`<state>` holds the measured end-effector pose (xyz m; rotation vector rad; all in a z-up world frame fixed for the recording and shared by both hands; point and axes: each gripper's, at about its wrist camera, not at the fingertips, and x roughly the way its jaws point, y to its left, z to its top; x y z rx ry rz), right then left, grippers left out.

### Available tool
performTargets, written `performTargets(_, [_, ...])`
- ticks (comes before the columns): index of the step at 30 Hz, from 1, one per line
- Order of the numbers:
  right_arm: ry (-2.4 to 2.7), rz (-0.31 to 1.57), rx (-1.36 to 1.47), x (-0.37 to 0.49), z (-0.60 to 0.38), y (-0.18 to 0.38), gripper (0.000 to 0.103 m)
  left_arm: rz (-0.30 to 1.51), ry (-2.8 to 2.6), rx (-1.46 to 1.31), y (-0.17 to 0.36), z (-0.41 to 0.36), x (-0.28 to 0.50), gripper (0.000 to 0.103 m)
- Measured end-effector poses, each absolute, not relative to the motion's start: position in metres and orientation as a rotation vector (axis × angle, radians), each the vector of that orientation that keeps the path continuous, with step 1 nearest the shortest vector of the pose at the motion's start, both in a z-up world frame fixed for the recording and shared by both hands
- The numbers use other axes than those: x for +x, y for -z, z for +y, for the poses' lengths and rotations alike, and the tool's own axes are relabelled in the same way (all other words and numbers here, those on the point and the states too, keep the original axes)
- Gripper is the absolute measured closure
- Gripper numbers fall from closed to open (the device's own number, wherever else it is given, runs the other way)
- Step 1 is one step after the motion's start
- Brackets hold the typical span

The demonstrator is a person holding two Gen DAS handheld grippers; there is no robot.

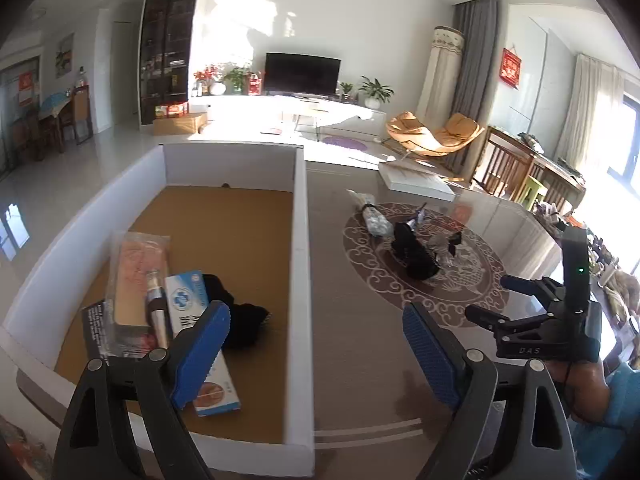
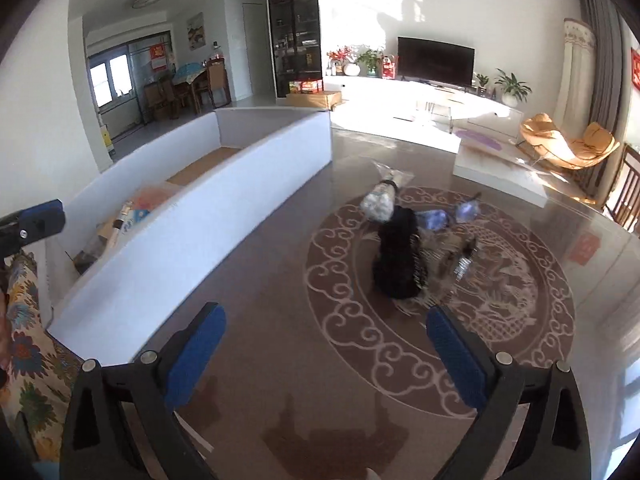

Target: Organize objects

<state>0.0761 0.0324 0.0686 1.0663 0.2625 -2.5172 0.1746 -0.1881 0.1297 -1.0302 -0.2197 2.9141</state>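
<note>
Right wrist view shows both the right gripper and left gripper spread wide and empty, so grabbing the black bundle on the table risks snagging neighbouring wrapped pieces.

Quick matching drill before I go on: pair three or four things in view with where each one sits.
Things:
1. blue-and-white box
2. black fuzzy item
3. white flat box
4. left gripper

Places:
A. far edge of the table
B. inside the white tray
C. on the table's round ornament
D. above the tray's right wall, open

Pairs: 1-B, 2-C, 3-A, 4-D
</note>
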Motion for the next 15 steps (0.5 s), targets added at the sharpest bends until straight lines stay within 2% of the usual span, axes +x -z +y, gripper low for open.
performTargets(1, [2.546,0.265,1.121,0.075,0.056,-0.058,0.002,-0.199,-2.848,-1.038,-0.124,-0.166,0.171,0.001])
performTargets(2, [2.572,0.256,1.166,0.074,0.079,-0.049,0.002,-0.176,-2.79,-1.054,-0.116,-0.144,0.166,0.0])
performTargets(8, [2.664,0.212,1.304,0.071,0.153,-0.022,0.002,-0.06,-2.686,-1.314,-0.041,-0.065,0.118,0.0])
performTargets(15, [2.653,0.18,1.359,0.066,0.156,-0.017,0.002,0.024,-2.816,-1.372,-0.023,-0.047,0.071,0.0])
